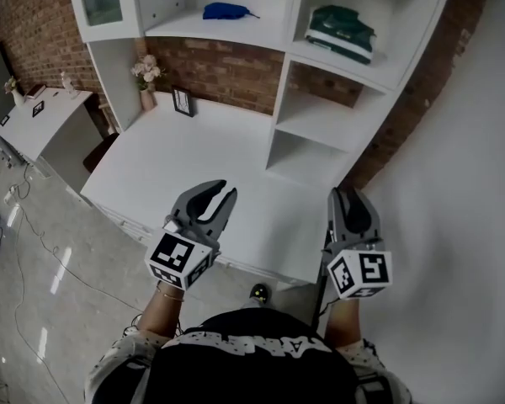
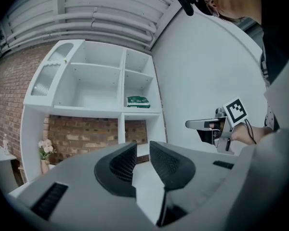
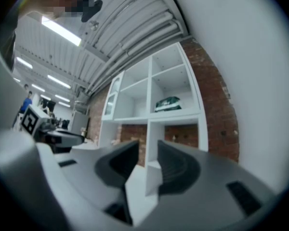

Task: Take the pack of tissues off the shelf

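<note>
The green pack of tissues (image 1: 341, 30) lies on an upper shelf in the right column of the white shelf unit (image 1: 286, 57). It also shows far off in the left gripper view as the tissue pack (image 2: 138, 101) and in the right gripper view as the tissue pack (image 3: 167, 104). My left gripper (image 1: 222, 190) hovers over the front edge of the white desk, its jaws a little apart and empty (image 2: 143, 150). My right gripper (image 1: 347, 194) is held beside it at the desk's right corner, open with nothing between its jaws (image 3: 148, 148). Both are well short of the shelf.
The white desk (image 1: 202, 158) lies between me and the shelves. A blue object (image 1: 227, 11) rests on the upper left shelf. A vase of flowers (image 1: 146, 74) and a small picture frame (image 1: 183, 101) stand at the desk's back. A side table (image 1: 42, 116) is at left, a white wall at right.
</note>
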Action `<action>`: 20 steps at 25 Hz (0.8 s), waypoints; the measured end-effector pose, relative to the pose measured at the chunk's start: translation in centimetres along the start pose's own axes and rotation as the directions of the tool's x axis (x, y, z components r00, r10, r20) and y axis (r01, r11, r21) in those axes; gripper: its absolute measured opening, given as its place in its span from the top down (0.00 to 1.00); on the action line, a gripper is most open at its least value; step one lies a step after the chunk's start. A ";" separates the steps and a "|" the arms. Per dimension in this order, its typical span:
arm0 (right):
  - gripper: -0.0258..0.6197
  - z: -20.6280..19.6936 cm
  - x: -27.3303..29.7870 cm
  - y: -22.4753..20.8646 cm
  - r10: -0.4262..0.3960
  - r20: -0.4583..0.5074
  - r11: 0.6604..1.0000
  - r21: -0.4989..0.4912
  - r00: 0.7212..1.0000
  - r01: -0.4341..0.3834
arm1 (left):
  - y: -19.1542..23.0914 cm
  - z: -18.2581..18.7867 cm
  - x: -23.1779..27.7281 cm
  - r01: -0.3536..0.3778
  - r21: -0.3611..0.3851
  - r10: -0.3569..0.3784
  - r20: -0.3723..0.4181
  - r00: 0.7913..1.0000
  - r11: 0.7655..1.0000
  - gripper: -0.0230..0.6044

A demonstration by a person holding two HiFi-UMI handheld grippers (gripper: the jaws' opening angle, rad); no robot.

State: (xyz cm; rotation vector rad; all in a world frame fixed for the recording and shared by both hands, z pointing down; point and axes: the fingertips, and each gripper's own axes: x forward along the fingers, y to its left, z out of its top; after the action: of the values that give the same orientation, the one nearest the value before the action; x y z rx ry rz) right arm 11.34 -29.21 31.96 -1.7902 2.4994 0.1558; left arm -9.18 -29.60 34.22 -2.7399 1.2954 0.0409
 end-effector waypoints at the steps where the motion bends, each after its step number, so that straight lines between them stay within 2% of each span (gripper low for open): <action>1: 0.77 0.7 0.8 -0.8 -0.004 0.010 1.000 -0.003 1.000 0.004 | 0.2 0.5 0.9 -0.001 0.002 0.001 0.010 1.000 1.000 0.80; 11: 0.74 8.7 9.1 -7.0 -0.002 0.123 0.997 -0.079 0.992 0.012 | 1.2 5.2 9.4 -0.002 0.052 -0.003 0.091 0.996 0.999 0.78; 16: 0.73 12.2 12.7 -8.7 0.012 0.156 0.989 -0.145 0.988 0.010 | 1.7 6.9 12.4 -0.017 0.049 0.011 0.119 0.993 0.999 0.77; 20: 0.72 14.5 14.9 -10.1 -0.015 0.175 0.980 -0.193 0.984 0.049 | 2.0 7.7 14.0 -0.025 0.051 0.018 0.136 0.990 0.998 0.76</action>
State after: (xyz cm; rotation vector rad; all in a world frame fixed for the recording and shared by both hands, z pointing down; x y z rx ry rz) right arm 15.94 -44.73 15.42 -1.7960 2.4046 0.5498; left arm -1.62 -40.77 25.39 -2.6286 1.2708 0.1892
